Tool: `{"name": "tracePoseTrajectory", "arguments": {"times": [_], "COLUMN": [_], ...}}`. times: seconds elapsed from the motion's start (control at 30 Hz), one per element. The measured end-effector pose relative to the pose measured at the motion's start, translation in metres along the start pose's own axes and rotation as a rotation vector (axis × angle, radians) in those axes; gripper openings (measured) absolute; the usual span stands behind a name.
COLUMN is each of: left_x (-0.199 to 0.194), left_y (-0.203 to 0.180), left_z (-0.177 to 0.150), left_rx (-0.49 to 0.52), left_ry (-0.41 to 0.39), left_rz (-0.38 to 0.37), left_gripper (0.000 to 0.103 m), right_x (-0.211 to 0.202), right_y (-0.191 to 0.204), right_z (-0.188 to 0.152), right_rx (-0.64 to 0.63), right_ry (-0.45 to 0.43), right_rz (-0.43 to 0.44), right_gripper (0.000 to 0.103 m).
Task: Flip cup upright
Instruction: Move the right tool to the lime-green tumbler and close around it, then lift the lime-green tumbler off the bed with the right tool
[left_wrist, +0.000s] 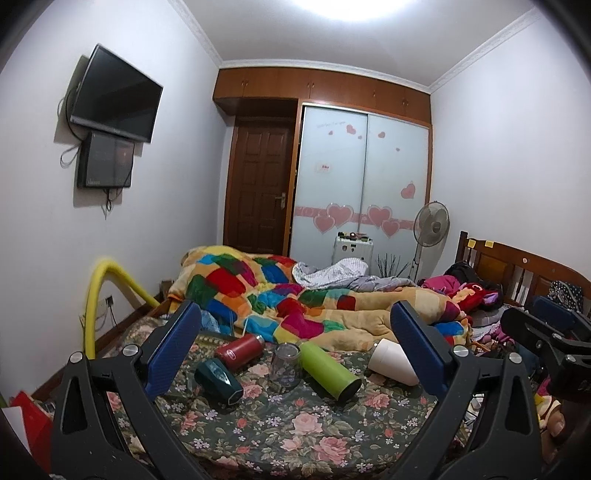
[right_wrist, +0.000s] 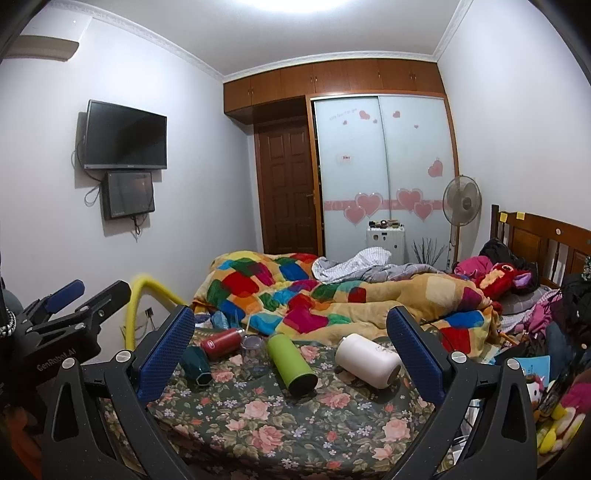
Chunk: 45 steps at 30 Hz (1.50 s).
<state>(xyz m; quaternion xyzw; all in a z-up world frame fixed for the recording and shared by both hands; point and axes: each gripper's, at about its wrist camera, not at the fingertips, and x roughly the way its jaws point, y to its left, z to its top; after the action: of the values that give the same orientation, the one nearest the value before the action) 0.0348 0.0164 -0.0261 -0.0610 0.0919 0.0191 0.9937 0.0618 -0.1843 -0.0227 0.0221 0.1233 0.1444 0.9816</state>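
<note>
Left wrist view: left gripper (left_wrist: 291, 332) is spread wide, nothing between its blue pads, held above the floral bedsheet (left_wrist: 295, 424). Landmark is the green bottle (left_wrist: 328, 371), lying on its side. Left of it, almost touching, stands a clear glass cup (left_wrist: 284, 367), apparently mouth down. Further left lie the red flask (left_wrist: 240, 350) and the dark teal cup (left_wrist: 218, 380), both on their sides. Right of the green bottle, apart from it, the white cup (left_wrist: 391, 360) lies tipped. The right gripper's body shows at the far right edge.

Right wrist view: right gripper (right_wrist: 291, 332) is also wide open and empty. The white cup (right_wrist: 369, 360) lies right of the green bottle (right_wrist: 291, 363); the glass cup (right_wrist: 255, 354), red flask (right_wrist: 221, 343) and teal cup (right_wrist: 195, 363) are left of it.

Risks, as a judgement: several cups are down, so the wrong one may get picked. The soft bedding could let a righted cup topple. The glass is hard to see and close to the bottle, so a pad may knock either. The tapered white cup may roll away or slip when pinched.
</note>
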Motion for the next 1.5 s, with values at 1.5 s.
{"name": "tracePoseTrajectory", "arguments": {"times": [1.5], "left_x": [0.199], "left_y": [0.058], "left_z": [-0.122], "left_rx": [-0.071], "left_ry": [0.494], "left_rz": [0.161], "left_gripper": [0.103], "right_x": [0.366], "right_y": [0.003], "right_z": [-0.133], "right_rx": [-0.336], "right_ry": [0.980], "right_rz": [0.174], "right_gripper": [0.071]}}
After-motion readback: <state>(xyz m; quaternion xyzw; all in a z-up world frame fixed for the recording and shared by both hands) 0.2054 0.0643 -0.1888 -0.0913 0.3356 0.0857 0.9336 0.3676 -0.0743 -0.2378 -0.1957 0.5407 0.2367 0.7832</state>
